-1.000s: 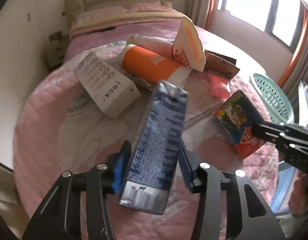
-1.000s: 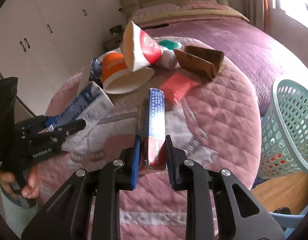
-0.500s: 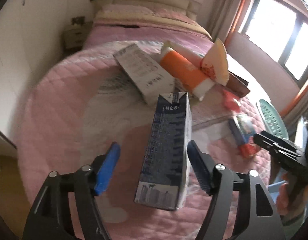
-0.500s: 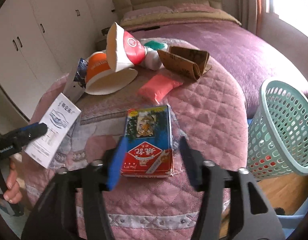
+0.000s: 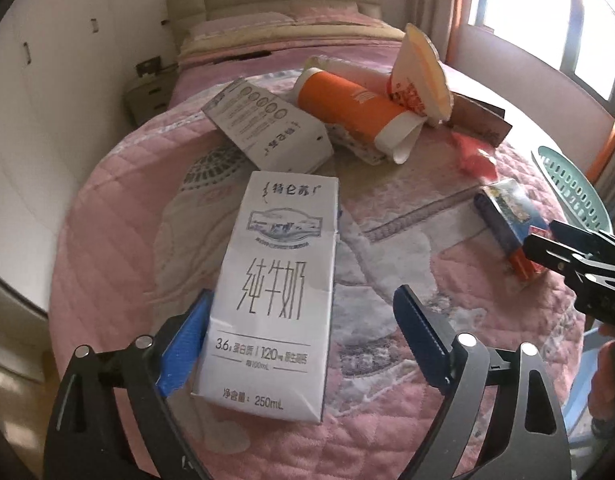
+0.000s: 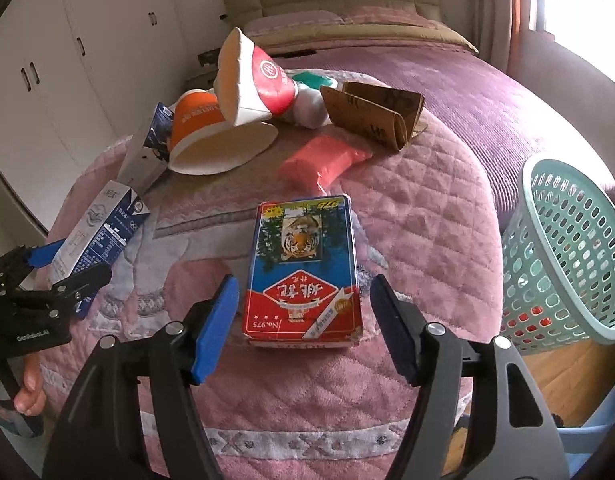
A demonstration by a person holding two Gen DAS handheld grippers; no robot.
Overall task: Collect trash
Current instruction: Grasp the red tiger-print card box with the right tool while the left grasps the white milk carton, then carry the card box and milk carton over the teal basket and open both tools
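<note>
Collection barely begun: left hand-held gripper (image 5: 303,336) spread wide around the milk carton (image 5: 273,284), right hand-held gripper (image 6: 305,326) wide around the card box (image 6: 305,268), both lying on the quilted counter (image 6: 427,216); basket (image 6: 567,248) at right, far litter remaining.

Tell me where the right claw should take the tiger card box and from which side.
Grip the tiger card box across its two long narrow edges, coming from its near short end. It lies flat, lengthwise between the open right claw, whose fingers flank those edges.
</note>
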